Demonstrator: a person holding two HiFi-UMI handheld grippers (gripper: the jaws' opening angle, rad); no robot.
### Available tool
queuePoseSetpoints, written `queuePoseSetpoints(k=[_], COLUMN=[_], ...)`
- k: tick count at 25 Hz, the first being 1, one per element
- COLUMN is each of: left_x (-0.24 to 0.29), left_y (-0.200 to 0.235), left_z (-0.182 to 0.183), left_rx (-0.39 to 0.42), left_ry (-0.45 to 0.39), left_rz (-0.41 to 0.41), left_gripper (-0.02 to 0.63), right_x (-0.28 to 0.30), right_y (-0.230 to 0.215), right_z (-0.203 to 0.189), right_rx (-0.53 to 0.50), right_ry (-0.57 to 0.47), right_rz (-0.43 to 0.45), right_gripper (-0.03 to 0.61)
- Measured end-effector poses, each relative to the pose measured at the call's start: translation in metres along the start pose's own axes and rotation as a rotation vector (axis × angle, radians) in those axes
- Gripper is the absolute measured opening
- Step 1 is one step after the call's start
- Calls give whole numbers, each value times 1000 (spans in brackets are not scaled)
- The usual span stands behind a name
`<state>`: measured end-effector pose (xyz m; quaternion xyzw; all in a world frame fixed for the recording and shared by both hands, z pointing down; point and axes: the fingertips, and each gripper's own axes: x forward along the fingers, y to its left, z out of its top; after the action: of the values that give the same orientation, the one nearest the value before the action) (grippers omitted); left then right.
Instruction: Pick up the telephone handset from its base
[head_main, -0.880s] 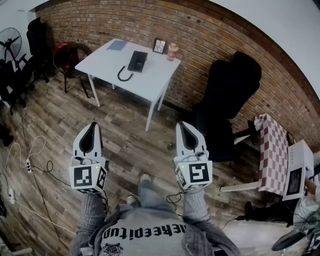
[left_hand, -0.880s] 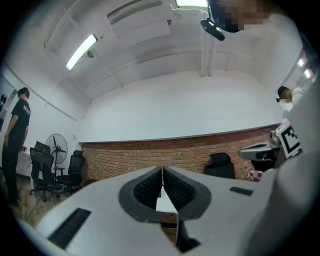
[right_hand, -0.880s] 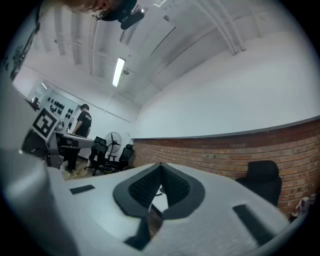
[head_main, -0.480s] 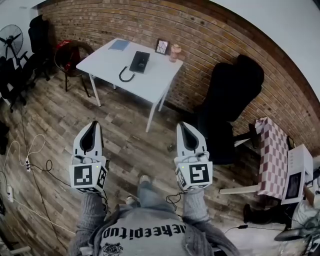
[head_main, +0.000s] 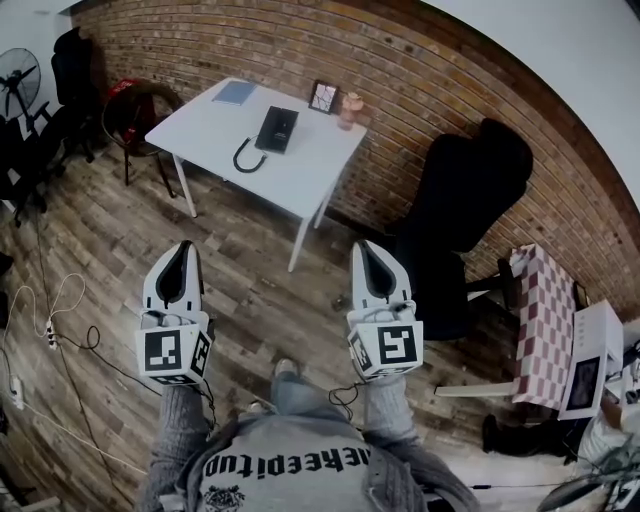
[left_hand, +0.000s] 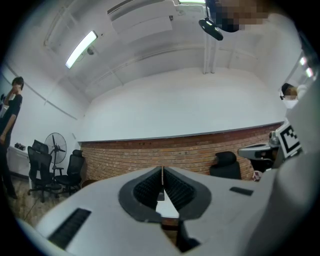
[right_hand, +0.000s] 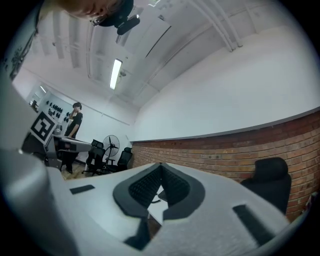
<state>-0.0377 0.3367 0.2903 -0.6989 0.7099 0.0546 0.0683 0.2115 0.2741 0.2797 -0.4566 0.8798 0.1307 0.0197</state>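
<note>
Left tool (head_main: 186, 250), a smooth white wedge, presses ribbed black pads (left_hand: 149, 189) together.

Bright, even indoor light from ceiling tube lamp (left_hand: 80, 49); slight glare there. Strong fisheye bend, dark vignette at corners. Left gripper (left_hand: 162, 172), right gripper (right_hand: 160, 170) shells near lens soft.

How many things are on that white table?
4: a blue notebook at the far left corner, a black telephone in the middle, a picture frame and a pinkish cup by the wall. Smaller ones may go unseen.
</note>
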Motion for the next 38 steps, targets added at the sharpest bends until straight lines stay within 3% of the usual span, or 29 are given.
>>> queuePoseSetpoints(k=[8,19,26,38], left_x=[55,124,147,220], left_y=[6,-10,-15,7], left_z=[-3,-3,-8,-32], left_rx=[-5,23,36,18], left_ry=[13,-38,-9,-4], left_rz=[22,34,65,38], left_gripper=[12,12,12,12], right_x=[53,109,137,200], right_y=[-22,-62,-78,-98], right_z=[-12,-29,-44,-69], right_rx=[-1,7,35,35], right_ry=[-3,-22,-19,10], right_rz=[28,84,119,87], right_gripper=[5,5,5,5])
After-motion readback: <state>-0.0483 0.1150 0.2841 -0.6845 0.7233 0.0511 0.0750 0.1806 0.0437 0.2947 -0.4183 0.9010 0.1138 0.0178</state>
